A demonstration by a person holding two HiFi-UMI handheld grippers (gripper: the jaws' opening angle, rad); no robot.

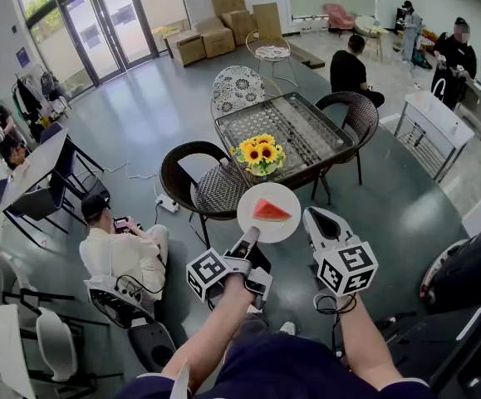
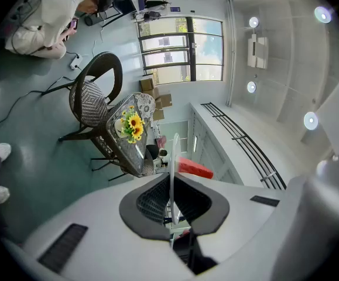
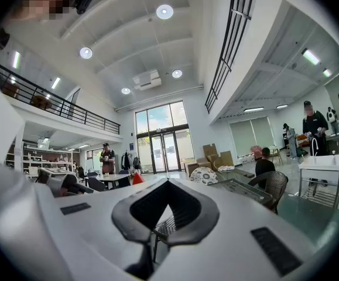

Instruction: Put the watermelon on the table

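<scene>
A red watermelon slice (image 1: 271, 211) lies on a round white plate (image 1: 283, 225), held in the air just short of the dark mesh-topped table (image 1: 306, 135). My left gripper (image 1: 251, 234) is shut on the plate's near rim. In the left gripper view the plate (image 2: 173, 168) shows edge-on between the pads, with the slice (image 2: 194, 168) to its right. My right gripper (image 1: 310, 214) hovers beside the plate's right edge, shut and empty. In the right gripper view its pads (image 3: 166, 215) meet with nothing between them. A pot of sunflowers (image 1: 261, 155) stands on the table's near end.
A dark wicker chair (image 1: 203, 181) stands at the table's near left corner and another (image 1: 352, 115) at its right. A person (image 1: 120, 252) sits low at the left with a phone. Another person (image 1: 348, 69) sits beyond the table. A white table (image 1: 435, 116) stands at the right.
</scene>
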